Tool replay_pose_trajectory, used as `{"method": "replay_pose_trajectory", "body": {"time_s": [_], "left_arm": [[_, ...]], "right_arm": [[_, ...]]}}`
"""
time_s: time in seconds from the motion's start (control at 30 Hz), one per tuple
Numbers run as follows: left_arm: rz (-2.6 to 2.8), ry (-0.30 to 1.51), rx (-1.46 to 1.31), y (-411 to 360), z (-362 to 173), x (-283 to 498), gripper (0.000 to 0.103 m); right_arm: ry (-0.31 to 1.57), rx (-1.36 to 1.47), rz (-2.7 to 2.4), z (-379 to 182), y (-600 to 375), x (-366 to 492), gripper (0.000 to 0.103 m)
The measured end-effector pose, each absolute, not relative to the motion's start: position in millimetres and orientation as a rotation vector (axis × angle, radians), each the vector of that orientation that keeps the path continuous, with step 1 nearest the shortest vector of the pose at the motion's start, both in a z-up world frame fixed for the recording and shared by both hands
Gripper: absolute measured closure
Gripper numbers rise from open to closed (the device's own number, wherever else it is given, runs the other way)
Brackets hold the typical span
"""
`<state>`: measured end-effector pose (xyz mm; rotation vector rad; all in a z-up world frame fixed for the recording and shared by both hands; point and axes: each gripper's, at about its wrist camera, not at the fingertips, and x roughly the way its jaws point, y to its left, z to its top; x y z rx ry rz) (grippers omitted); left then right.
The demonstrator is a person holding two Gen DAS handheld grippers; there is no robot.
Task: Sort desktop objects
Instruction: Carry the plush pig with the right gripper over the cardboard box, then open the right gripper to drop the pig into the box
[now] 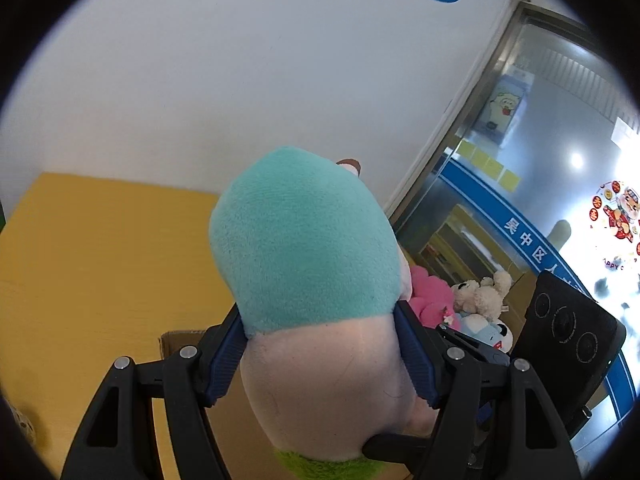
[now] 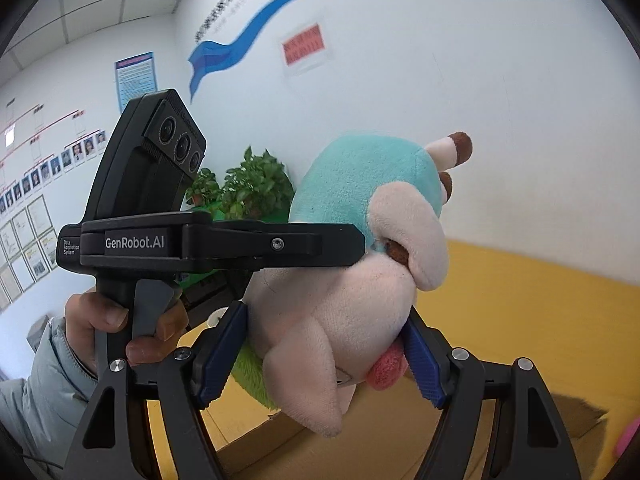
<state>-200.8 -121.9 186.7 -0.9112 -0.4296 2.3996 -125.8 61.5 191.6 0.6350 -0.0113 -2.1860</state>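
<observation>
A yellow counter (image 1: 92, 248) meets a white wall (image 1: 200, 80). Both the left hand-held gripper (image 1: 320, 356) and right hand-held gripper (image 2: 320, 354) clamp one plush toy (image 1: 304, 240), hiding the cardboard box (image 2: 400, 440) beneath.

White wall (image 1: 200, 80) with blue stripe (image 2: 256, 28); yellow table (image 1: 80, 260); glass door (image 1: 560, 140).

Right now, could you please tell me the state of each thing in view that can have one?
Plush toy: lifted above the table, gripped from two sides.
Left gripper: jaws closed on the plush toy.
Right gripper: jaws closed on the plush toy.
Cardboard box: open, flap up.
Pile of soft toys: resting beyond the box, untouched.
</observation>
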Motion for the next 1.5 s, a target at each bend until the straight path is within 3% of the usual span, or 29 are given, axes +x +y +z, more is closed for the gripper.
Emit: {"method": "replay_pose_trajectory", "body": {"time_s": [0.3,0.47,1.23,1.5], "left_arm": [[2.285,-0.502,-1.382,-117.1,49.7,-254.7,0.033],[2.260,-0.450,-1.489,-106.7,29.0,-245.8,0.033],[2.270,-0.418,-1.649,-111.1,28.9,-229.3,0.027],[2.436,-0.336,-1.643,-101.5,42.5,-221.9,0.028]], "right_arm": [[-0.187,1.034,-2.058,53.4,53.5,-195.1,0.030],[-0.182,1.135,-2.028,13.6,52.0,-199.5,0.030],[-0.261,1.315,-1.897,24.1,32.1,-189.2,0.031],[-0.285,1.292,-1.922,24.4,34.3,-211.5,0.014]]}}
